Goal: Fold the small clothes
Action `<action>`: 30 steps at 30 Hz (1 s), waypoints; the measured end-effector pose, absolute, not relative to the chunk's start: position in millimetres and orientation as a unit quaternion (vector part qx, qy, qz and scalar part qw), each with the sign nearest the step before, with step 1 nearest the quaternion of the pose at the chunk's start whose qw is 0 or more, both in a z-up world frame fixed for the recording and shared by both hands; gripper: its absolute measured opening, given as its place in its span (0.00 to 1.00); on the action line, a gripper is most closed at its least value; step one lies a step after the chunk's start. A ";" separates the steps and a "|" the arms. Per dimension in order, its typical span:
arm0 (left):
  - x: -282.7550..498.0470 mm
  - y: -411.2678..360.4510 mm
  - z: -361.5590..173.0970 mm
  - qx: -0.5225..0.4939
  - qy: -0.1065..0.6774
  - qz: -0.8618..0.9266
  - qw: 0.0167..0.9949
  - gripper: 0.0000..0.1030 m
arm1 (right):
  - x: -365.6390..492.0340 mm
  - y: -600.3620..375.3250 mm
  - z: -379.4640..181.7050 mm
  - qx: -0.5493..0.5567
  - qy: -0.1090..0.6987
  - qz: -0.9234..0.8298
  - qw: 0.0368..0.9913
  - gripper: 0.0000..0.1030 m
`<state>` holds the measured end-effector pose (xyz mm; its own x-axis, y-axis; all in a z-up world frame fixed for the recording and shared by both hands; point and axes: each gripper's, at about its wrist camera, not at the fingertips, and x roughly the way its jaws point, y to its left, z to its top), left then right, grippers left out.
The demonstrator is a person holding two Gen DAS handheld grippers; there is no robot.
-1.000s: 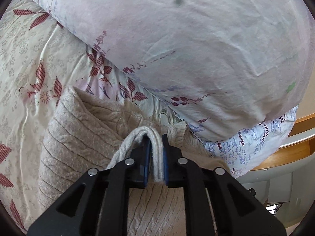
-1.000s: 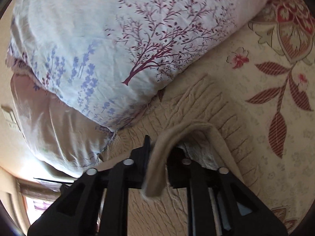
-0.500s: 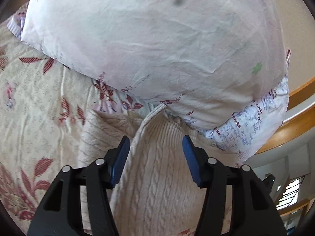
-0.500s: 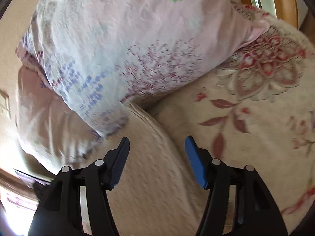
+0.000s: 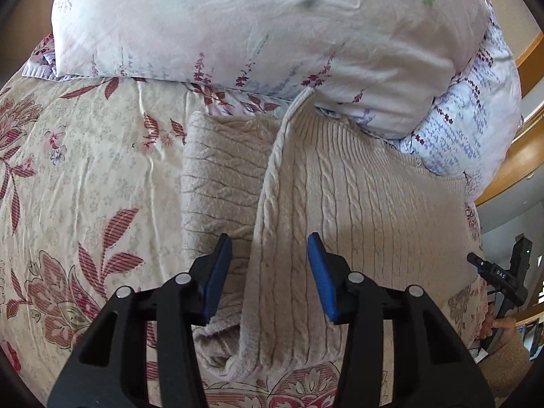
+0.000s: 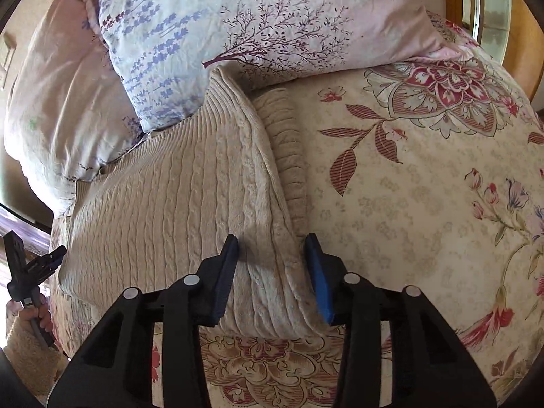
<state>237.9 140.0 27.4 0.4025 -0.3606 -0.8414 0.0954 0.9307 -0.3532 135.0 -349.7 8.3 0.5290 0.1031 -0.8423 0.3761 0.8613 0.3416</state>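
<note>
I judged one fold to be done and the next grasp not begun. The cream cable-knit sweater [image 5: 357,197] lay flat on the bed, its far end touching the pale floral pillows [image 5: 272,23] at the head edge. One panel was already laid over the rest, leaving a raised lengthwise edge [image 5: 268,183] down the garment.

My left gripper [image 5: 270,272] hung just above that edge with its blue-padded jaws spread wide and nothing between them. My right gripper [image 6: 272,272] hovered over the sweater's opposite long side, equally wide apart and holding nothing; whether either pad brushed the wool I could not tell.

The next move, I thought, called for pinching the near hem at both corners and carrying it toward the pillows, keeping the layers together so the soft knit would not slide apart.

The cream bedspread with red leaves and flowers [image 6: 425,176] was slightly wrinkled. A wooden rail [image 5: 510,170] curved past the bed's corner.
</note>
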 end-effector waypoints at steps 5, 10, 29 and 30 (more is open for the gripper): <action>233.7 129.6 24.9 -0.110 0.534 -0.146 0.825 0.33 | 128.1 -345.7 14.5 0.224 0.474 -0.083 0.848 0.29; 226.9 129.9 25.3 -0.123 0.533 -0.151 0.824 0.15 | 124.1 -344.8 13.2 0.215 0.469 -0.084 0.852 0.23; 205.5 153.7 48.7 -0.164 0.515 -0.193 0.819 0.09 | 84.9 -340.0 27.8 0.256 0.435 -0.100 0.858 0.09; 204.9 153.9 47.9 -0.167 0.516 -0.195 0.818 0.09 | 80.8 -340.3 27.5 0.267 0.432 -0.101 0.856 0.09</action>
<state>204.9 153.9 47.9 0.3923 -0.4902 -0.7783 0.1464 0.8686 -0.4733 80.8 -340.3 27.5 0.6068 0.0579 -0.7928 0.4028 0.8374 0.3695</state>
